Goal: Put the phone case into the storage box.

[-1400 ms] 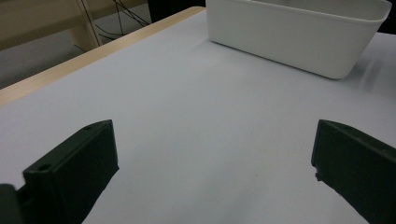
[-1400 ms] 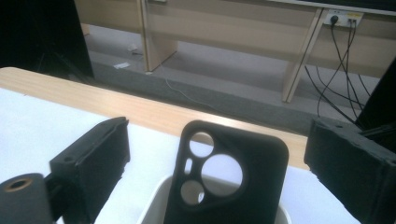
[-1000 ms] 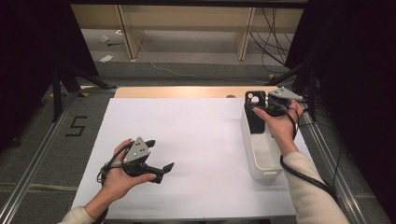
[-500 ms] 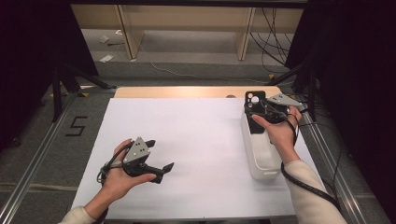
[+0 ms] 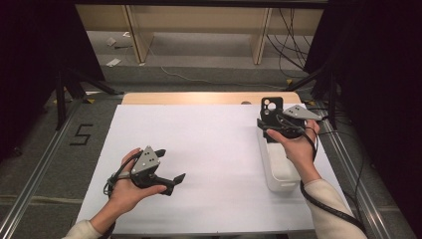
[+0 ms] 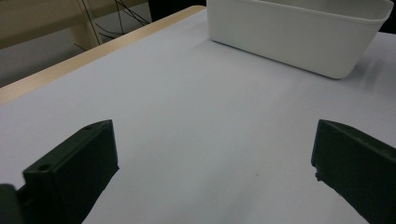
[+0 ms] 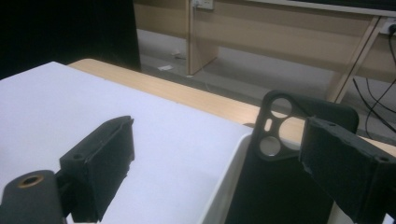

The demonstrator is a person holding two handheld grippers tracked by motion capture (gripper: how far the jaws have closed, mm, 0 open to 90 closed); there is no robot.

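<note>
At table's right edge: white bin (image 5: 280, 172), with black phone case (image 5: 271, 110) standing upright at its far end. Right gripper (image 7: 215, 163) just above the bin beside the case, 2 jaws wide, nothing clamped between them. Left gripper (image 6: 212, 168) low over the white table (image 5: 209, 144), well apart from the bin, jaws wide, empty.

A white sheet (image 5: 209, 144) covers the table, whose pale wooden edge (image 5: 199, 98) shows along the far side. Beyond it, upper centre, stand light wooden furniture legs (image 5: 137, 32) on a grey floor (image 5: 199, 55) with scattered scraps and black cables (image 5: 288, 35). Black curtains (image 5: 35, 50) darken both sides. A "5" (image 5: 82, 134) is marked at left.
</note>
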